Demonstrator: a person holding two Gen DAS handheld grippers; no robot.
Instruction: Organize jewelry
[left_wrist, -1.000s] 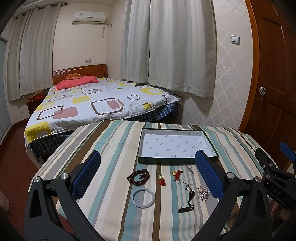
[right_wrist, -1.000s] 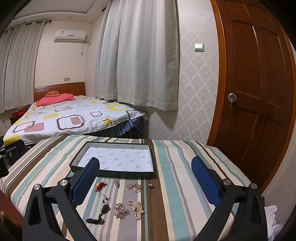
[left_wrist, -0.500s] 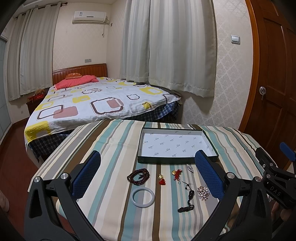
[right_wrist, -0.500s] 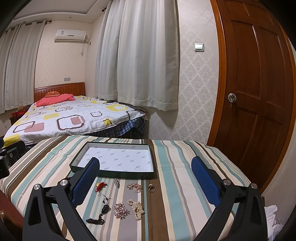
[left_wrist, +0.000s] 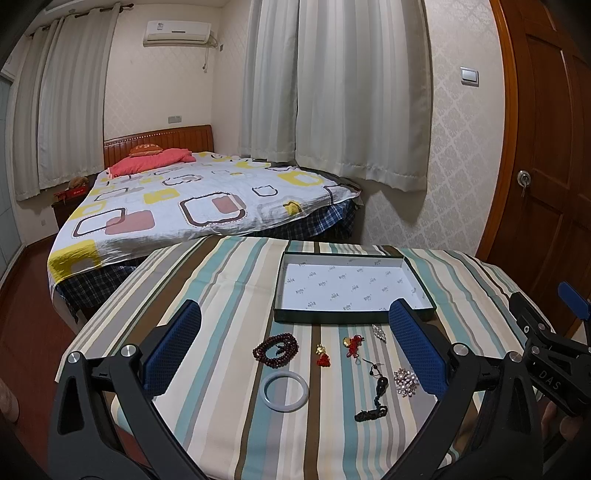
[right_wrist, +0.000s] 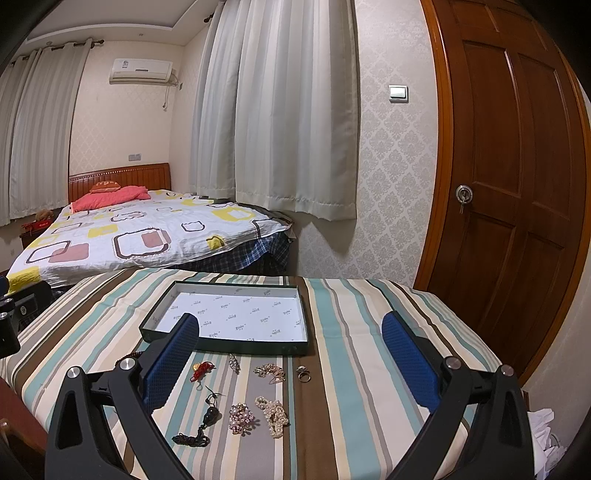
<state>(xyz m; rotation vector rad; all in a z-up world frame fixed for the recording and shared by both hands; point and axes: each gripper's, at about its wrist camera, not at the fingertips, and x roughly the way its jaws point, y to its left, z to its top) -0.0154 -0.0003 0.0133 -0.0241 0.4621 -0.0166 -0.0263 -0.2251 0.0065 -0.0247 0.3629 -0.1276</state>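
Note:
A dark green tray (left_wrist: 347, 316) (right_wrist: 229, 345) with a white printed lining lies empty on the striped tablecloth. In front of it lie a dark red bead bracelet (left_wrist: 275, 349), a pale jade bangle (left_wrist: 285, 390), a small red-gold charm (left_wrist: 323, 356), a red knot charm (left_wrist: 352, 343) (right_wrist: 201, 370), a black cord pendant (left_wrist: 376, 395) (right_wrist: 207, 419), a rhinestone brooch (left_wrist: 405, 382) (right_wrist: 242, 418), a pearl piece (right_wrist: 275, 415), a gold chain (right_wrist: 270, 372) and a ring (right_wrist: 303, 374). My left gripper (left_wrist: 293, 345) hovers open above the jewelry. My right gripper (right_wrist: 290, 360) is open too, holding nothing.
The striped table (left_wrist: 221, 280) has its edges on all sides. A bed (left_wrist: 192, 206) stands behind it at the left. Curtains (right_wrist: 280, 110) hang at the back and a wooden door (right_wrist: 517, 184) is at the right. White crumpled paper (right_wrist: 546, 432) lies low right.

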